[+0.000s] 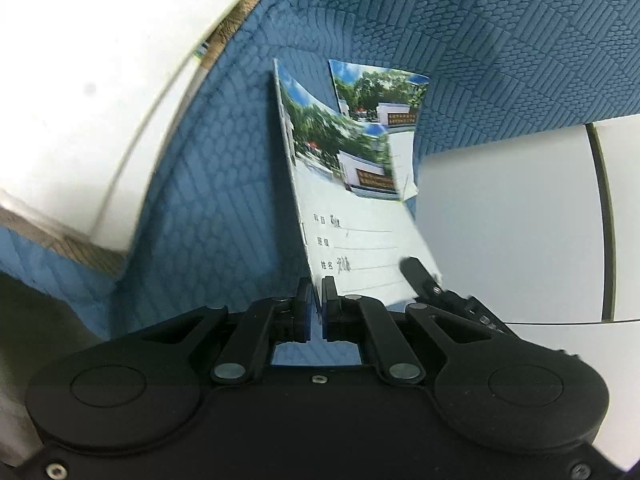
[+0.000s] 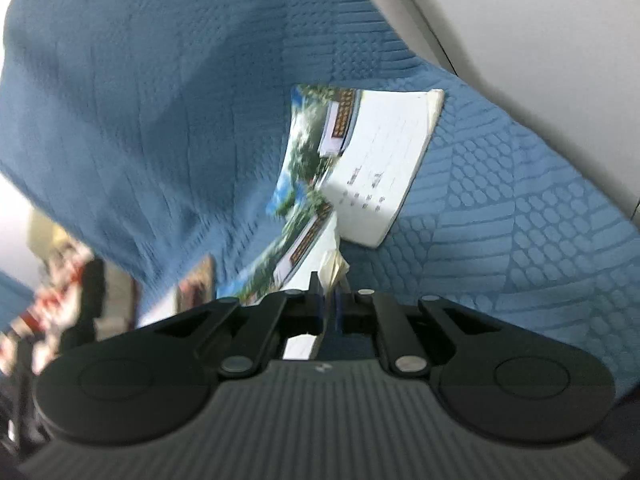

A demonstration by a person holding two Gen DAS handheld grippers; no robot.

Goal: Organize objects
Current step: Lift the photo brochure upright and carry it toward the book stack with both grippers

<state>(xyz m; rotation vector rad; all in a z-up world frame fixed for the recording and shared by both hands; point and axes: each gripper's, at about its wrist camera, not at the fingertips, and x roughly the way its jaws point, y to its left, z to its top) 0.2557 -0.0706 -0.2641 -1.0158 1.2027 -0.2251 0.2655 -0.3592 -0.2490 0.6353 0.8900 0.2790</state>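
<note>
Two claws carry one notebook above a blue quilted cloth. The left claw (image 1: 316,300) is pressed together on the near edge of the held notebook (image 1: 352,216), which stands nearly on edge, its printed cover facing right. The right claw (image 2: 329,300), seen in the left view as a black finger lying at the notebook's lower right corner, pinches the same cover from the other side. A second notebook (image 1: 380,96) of the same design lies flat on the cloth (image 1: 500,40) just beyond, partly hidden behind the held one. In the right view this second notebook (image 2: 380,168) lies ahead of the claw, spine to the right.

The step in hand is judged to be stacking the held notebook on the lying one. To do it well, both claws should tip the cover flat together, line up spines and corners, lower until the covers touch, and only then part. Uneven release would likely bend the thin cover.

Both grippers point forward and slightly downward, close together. A white board (image 1: 500,220) lies at right.
</note>
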